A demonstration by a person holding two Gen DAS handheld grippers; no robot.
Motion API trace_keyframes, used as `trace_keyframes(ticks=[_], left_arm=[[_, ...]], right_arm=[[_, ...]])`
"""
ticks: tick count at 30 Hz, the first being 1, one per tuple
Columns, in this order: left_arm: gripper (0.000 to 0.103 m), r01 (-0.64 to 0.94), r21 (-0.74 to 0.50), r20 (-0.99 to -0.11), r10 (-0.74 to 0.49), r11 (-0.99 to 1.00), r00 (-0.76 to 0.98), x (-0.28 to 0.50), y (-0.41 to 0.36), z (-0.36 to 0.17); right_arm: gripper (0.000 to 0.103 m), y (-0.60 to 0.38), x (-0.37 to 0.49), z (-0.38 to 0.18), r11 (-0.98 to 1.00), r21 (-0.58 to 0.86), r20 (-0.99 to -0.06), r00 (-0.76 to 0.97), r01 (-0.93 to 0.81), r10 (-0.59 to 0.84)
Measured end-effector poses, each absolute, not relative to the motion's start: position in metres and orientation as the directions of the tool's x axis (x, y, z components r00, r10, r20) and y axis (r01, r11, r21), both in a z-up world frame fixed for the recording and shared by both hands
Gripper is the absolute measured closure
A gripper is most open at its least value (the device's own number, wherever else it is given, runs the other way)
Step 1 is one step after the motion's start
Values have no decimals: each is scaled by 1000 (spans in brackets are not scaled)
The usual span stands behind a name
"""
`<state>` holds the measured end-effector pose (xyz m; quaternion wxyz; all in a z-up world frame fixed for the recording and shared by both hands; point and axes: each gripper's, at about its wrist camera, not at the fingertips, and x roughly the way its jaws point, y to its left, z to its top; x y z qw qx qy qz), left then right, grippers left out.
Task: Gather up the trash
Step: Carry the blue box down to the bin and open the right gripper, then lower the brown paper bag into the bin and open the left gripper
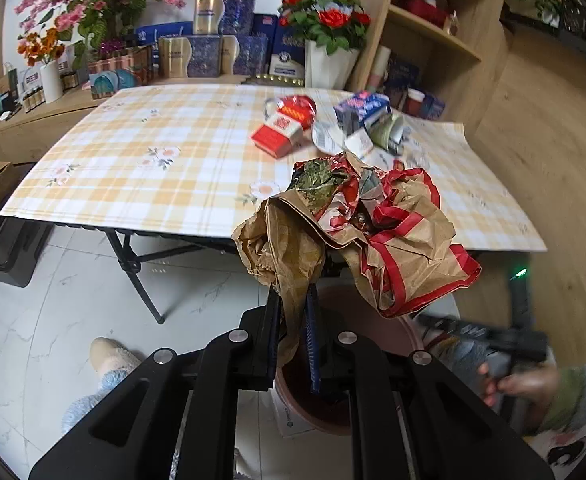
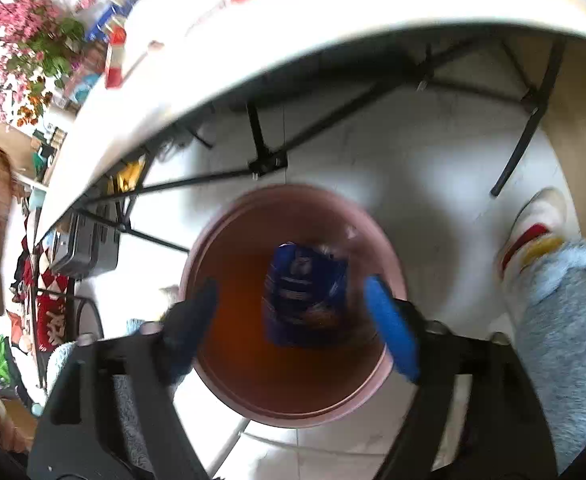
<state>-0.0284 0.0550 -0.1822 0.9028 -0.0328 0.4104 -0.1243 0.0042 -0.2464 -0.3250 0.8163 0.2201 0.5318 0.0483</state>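
Note:
My left gripper (image 1: 293, 312) is shut on a crumpled brown paper bag (image 1: 405, 248) with red stripes, holding it by a lower fold. The bag hangs in front of the table edge, above a pink bin (image 1: 333, 412) on the floor. In the right wrist view my right gripper (image 2: 291, 282) stands open over the bin's mouth (image 2: 221, 224), with its blue pads (image 2: 393, 328) wide apart. A blue packet (image 2: 305, 296) is down inside the bin, clear of both pads. More trash lies on the table: a red box (image 1: 277, 132), a red foil bag (image 1: 299, 104), a blue carton (image 1: 361, 110) and a green wrapper (image 1: 389, 130).
The folding table (image 1: 133, 152) has a yellow checked cloth and black legs (image 1: 141, 276) near the bin. Flower pots and boxes line the back shelf (image 1: 197, 40). A person's slippered feet (image 1: 109, 356) (image 2: 533, 224) stand on the white tile floor either side of the bin. A wooden shelf unit (image 1: 433, 32) is at right.

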Motion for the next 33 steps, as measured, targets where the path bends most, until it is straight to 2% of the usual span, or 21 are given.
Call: trace_keyframes(ticks=[3,7,11,20,29,31,32,33], left_arm=[[91,227,-131,-748,-246,965,617,-29,46,-195],[91,285,-72,-766,-236,956,598,-29,28,-214],[91,333,-41,-788,-236,942,569,-27,11,-240],[90,419,-33,-844,-250,907,474,-10,-24,-292],[88,485,-52,-887,-264,873,379,-4,-45,-324],[82,498,-92,-889,-296,862,349,-2,-46,-328],[73,503,-111,-890,-311,857,334,-2,-47,-330],[60,504,-116,-894,-311,856,323,-1,-47,-333]], right_arm=[[8,-254,-6,-306,918,370,-832,489,139,261],[6,-264,-24,-284,959,251,-807,576,136,129],[6,-273,-35,-279,978,170,-766,640,119,56],[6,-287,-32,-300,957,175,-814,581,233,7],[6,-279,-34,-304,963,180,-816,577,202,31],[6,-277,-34,-304,965,172,-818,575,197,28],[6,-277,-34,-304,966,170,-818,575,194,28],[6,-276,-34,-304,967,170,-818,575,192,30]])
